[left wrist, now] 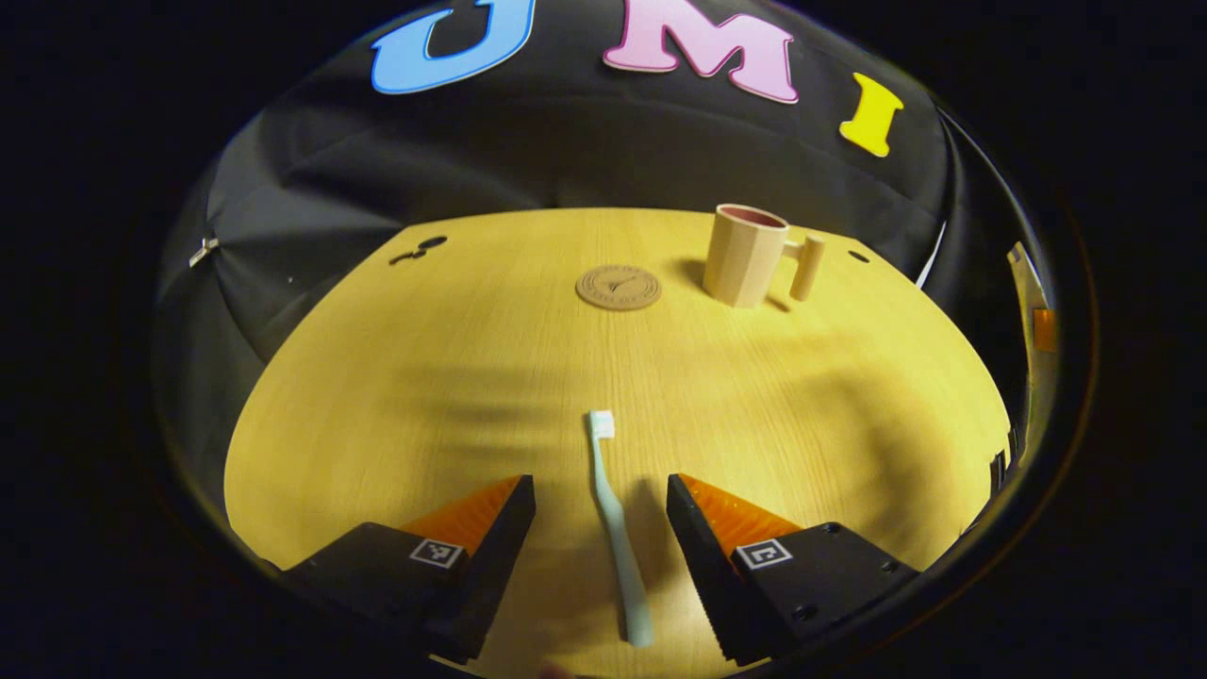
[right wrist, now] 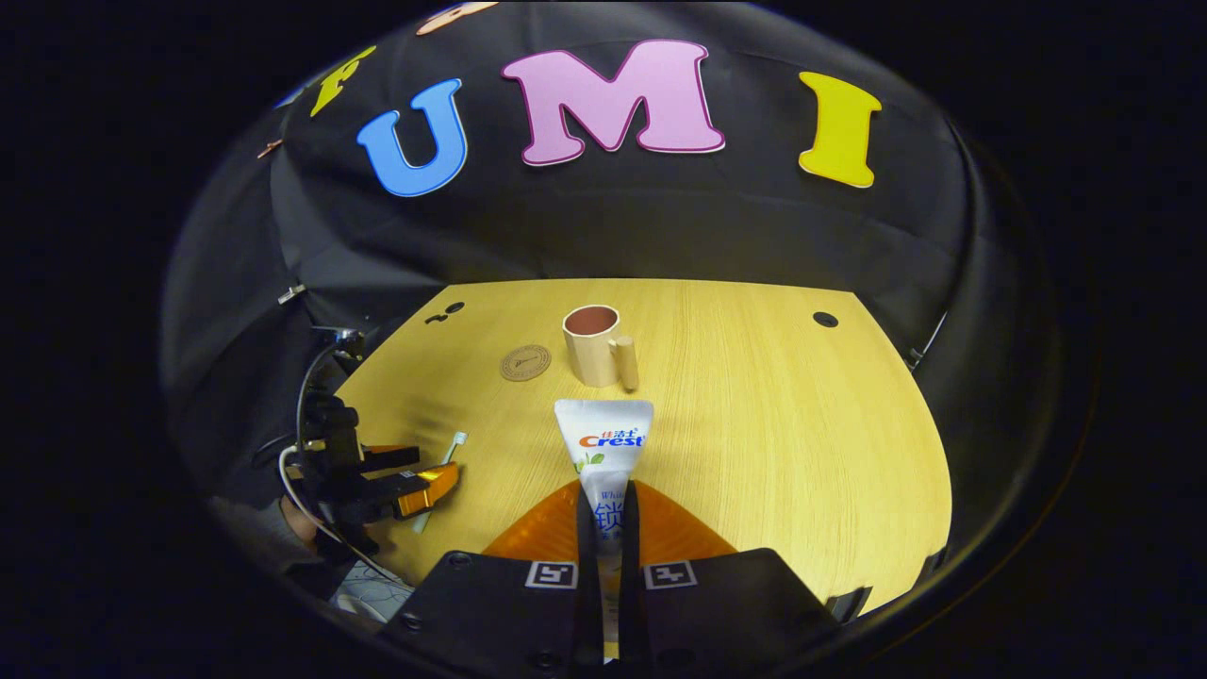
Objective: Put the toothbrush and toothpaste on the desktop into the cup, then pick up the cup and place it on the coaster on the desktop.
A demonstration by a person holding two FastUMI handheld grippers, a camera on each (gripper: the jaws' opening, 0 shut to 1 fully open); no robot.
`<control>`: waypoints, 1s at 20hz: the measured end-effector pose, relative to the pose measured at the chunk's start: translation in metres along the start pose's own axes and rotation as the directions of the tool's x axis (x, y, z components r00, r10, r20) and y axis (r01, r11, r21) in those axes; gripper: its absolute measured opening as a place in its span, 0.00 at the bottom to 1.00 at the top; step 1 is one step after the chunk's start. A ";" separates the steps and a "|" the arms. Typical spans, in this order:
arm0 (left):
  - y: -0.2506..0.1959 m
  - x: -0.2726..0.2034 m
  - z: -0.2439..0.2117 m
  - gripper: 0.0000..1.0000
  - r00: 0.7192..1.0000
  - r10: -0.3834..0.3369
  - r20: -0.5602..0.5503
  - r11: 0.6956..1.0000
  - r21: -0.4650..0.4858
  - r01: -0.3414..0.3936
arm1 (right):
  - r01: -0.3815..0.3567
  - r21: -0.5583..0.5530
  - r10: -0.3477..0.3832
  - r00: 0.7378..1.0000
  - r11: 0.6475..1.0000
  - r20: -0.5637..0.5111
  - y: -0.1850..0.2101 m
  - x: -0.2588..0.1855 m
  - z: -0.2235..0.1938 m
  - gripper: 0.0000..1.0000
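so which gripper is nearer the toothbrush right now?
Left. The left gripper is open with its fingers either side of the toothbrush lying on the table. The right gripper is off to the side, shut on the toothpaste.

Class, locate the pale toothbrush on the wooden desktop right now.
In the left gripper view, the pale blue-green plastic toothbrush lies flat on the yellow wooden desktop between the open left tongs, untouched, bristle end toward the round cork coaster.
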State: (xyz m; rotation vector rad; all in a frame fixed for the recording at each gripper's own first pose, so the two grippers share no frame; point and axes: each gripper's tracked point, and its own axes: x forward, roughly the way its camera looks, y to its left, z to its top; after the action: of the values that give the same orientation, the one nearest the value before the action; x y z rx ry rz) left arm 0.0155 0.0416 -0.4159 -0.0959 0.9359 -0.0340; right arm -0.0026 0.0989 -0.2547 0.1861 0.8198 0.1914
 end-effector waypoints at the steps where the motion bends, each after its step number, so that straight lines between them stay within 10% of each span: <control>1: 0.002 -0.001 -0.003 0.87 1.000 0.019 -0.025 1.000 -0.011 -0.019 | 0.001 0.004 -0.001 1.000 1.000 0.002 -0.002 -0.001 0.001 0.11; 4: 0.002 0.005 -0.007 0.80 0.999 0.033 -0.023 0.999 0.018 -0.032 | -0.004 0.010 0.004 1.000 1.000 0.005 -0.006 -0.005 -0.001 0.10; 9: 0.006 0.002 -0.007 0.20 0.998 0.061 -0.035 0.998 0.002 -0.061 | -0.023 0.022 0.023 1.000 0.999 0.017 -0.008 -0.004 0.002 0.11; 13: 0.002 -0.010 0.007 0.06 0.998 -0.041 0.048 0.997 -0.066 0.045 | -0.105 0.096 0.088 0.982 0.990 0.164 -0.003 -0.002 0.049 0.11; 20: -0.025 -0.108 0.085 0.06 0.924 -0.127 0.361 0.970 -0.148 0.191 | -0.292 -0.032 0.259 0.790 0.956 0.555 0.029 0.075 0.212 0.10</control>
State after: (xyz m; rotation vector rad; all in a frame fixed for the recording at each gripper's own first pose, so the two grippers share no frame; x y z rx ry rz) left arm 0.0205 0.0302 -0.2770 -0.3370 0.5707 -0.0804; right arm 0.2007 0.1259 -0.1592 0.3961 0.2076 0.3709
